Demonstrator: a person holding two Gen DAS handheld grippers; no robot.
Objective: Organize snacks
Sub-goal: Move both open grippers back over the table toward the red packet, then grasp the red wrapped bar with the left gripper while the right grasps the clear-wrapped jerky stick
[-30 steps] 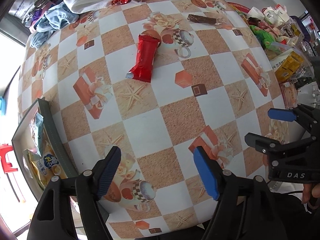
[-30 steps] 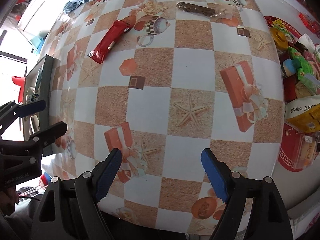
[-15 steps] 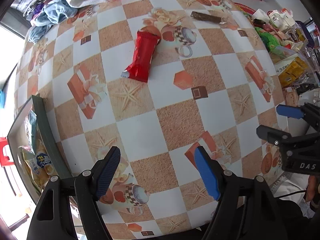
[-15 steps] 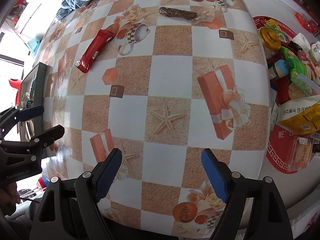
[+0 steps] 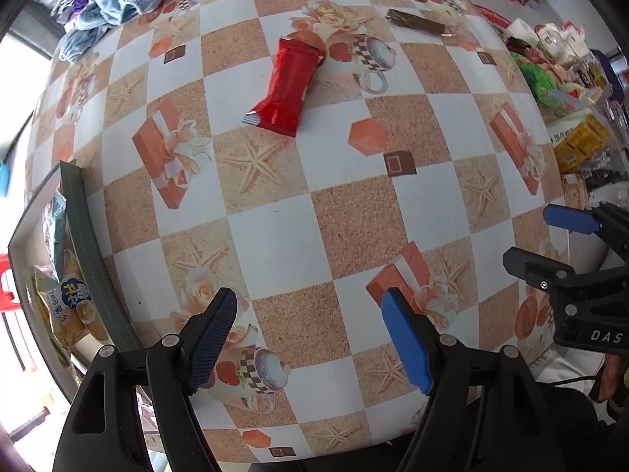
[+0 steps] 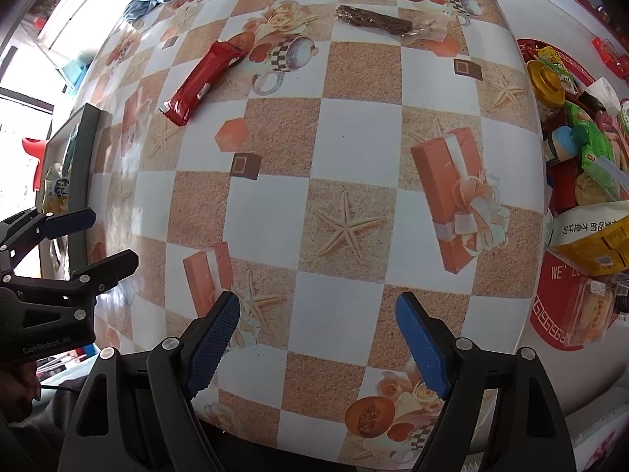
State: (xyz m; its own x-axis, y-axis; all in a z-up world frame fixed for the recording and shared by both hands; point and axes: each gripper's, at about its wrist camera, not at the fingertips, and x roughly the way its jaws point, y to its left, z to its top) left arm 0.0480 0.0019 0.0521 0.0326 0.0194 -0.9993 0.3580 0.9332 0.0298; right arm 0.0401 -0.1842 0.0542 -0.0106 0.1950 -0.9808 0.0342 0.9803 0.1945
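Beyond table edge, box [image 5: 84, 236] cropped, contents possibly chips

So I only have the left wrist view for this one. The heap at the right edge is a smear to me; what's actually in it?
Observer: The right wrist view shows a round red tray holding a yellow lid, a green packet and a yellow-and-white bag.
Operator: And the right gripper, is it carrying anything? I only catch it side-on.
Observer: No. The right gripper is open, with only bare tablecloth between its fingers.
Operator: The brown bar at the top, is it wrapped?
Observer: Yes, the brown bar sits in clear film that bunches past its right end.
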